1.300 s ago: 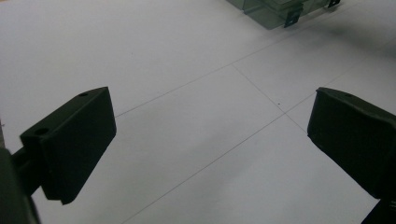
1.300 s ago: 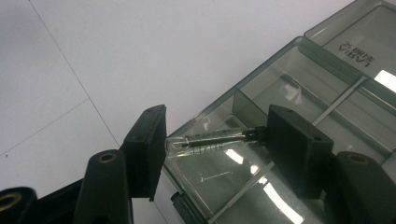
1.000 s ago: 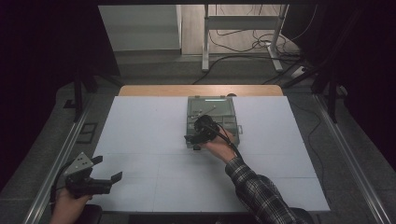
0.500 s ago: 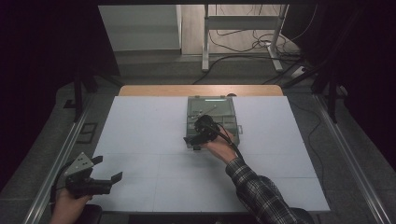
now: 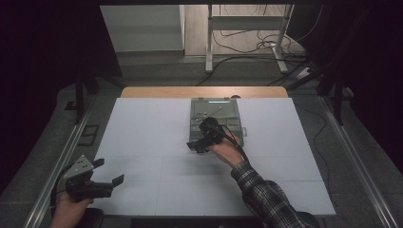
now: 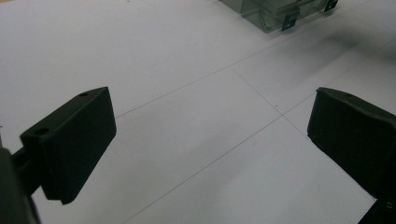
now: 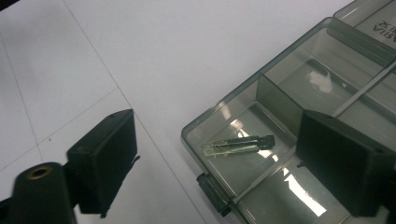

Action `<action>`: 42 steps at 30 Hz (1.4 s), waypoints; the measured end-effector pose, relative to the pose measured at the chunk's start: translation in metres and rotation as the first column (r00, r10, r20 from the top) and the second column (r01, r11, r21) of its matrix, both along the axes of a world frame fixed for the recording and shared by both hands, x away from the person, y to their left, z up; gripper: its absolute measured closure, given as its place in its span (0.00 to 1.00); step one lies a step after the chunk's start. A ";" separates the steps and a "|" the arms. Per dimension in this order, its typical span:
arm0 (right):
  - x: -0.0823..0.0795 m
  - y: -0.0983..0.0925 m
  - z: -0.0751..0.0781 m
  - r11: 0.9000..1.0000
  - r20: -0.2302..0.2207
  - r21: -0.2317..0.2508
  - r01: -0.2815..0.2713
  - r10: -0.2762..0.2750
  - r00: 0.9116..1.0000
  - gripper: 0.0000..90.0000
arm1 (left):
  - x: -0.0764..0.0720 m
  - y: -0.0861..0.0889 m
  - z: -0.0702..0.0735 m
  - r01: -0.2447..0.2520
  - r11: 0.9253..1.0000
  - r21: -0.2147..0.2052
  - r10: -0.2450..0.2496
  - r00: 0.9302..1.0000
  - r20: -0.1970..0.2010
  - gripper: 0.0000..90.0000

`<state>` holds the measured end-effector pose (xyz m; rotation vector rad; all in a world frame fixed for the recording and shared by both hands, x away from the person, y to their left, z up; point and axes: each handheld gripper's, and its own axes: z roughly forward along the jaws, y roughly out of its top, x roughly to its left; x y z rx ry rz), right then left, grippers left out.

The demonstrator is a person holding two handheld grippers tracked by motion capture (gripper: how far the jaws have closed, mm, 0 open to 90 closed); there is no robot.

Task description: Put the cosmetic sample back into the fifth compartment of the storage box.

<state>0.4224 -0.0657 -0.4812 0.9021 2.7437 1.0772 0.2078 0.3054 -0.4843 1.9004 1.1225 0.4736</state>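
A clear grey compartment box (image 5: 215, 100) lies at the table's far middle. In its near left corner compartment rests a small glass vial (image 7: 236, 144) with a black cap, on its side. My right gripper (image 5: 197, 145) hovers over that corner (image 7: 219, 112). Its jaws have just been opening and now stand open (image 7: 224, 151). The vial shows between them in the view but lies loose in the box, touched by neither pad. My left gripper (image 5: 109, 171) rests at the table's near left edge, open (image 6: 210, 135) with nothing between its jaws. The box's corner (image 6: 271, 16) shows far off in the left gripper view.
White table surface (image 5: 157, 123) with thin grid lines surrounds the box. Further compartments (image 7: 322, 79) of the box lie beyond the vial's one, with a latch (image 7: 212, 191) on the near side. A metal frame and cables (image 5: 247, 42) stand on the floor behind the table.
The right gripper's jaws look a little wider apart over the box's near left corner. Both hands have kept their places.
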 end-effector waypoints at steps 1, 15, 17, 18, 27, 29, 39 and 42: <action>0.000 0.000 0.001 1.000 0.001 -0.001 -0.004 0.004 1.000 0.10 | 0.000 0.000 0.000 0.000 1.000 -0.004 0.000 1.000 0.001 0.02; -0.008 -0.002 0.006 1.000 0.017 -0.008 -0.019 0.019 1.000 0.00 | -0.004 -0.002 0.002 0.028 1.000 0.007 -0.028 0.999 0.034 0.01; -0.010 -0.003 0.007 1.000 0.021 0.001 -0.021 0.021 1.000 0.00 | -0.004 -0.001 0.003 0.030 1.000 -0.007 -0.030 0.999 0.029 0.00; -0.011 -0.004 0.008 1.000 0.030 0.009 -0.020 0.020 0.999 0.00 | -0.005 -0.001 0.003 0.030 0.999 -0.020 -0.030 0.999 0.026 0.00; -0.018 -0.010 0.012 0.999 0.065 0.036 -0.017 0.015 0.998 0.00 | -0.003 0.000 0.002 0.031 0.999 -0.039 -0.031 1.000 0.005 0.00; -0.020 -0.012 0.013 0.999 0.068 0.039 -0.018 0.016 0.998 0.00 | -0.002 0.000 0.002 0.028 0.999 -0.043 -0.028 1.000 -0.001 0.01; -0.030 -0.023 0.017 0.998 0.062 0.063 -0.015 0.011 0.998 0.00 | -0.002 -0.002 0.002 0.028 0.999 -0.028 -0.028 1.000 -0.003 0.01; -0.032 -0.027 0.020 0.997 0.064 0.076 -0.013 0.008 0.998 0.00 | -0.002 -0.001 0.002 0.028 0.999 -0.029 -0.028 1.000 -0.003 0.01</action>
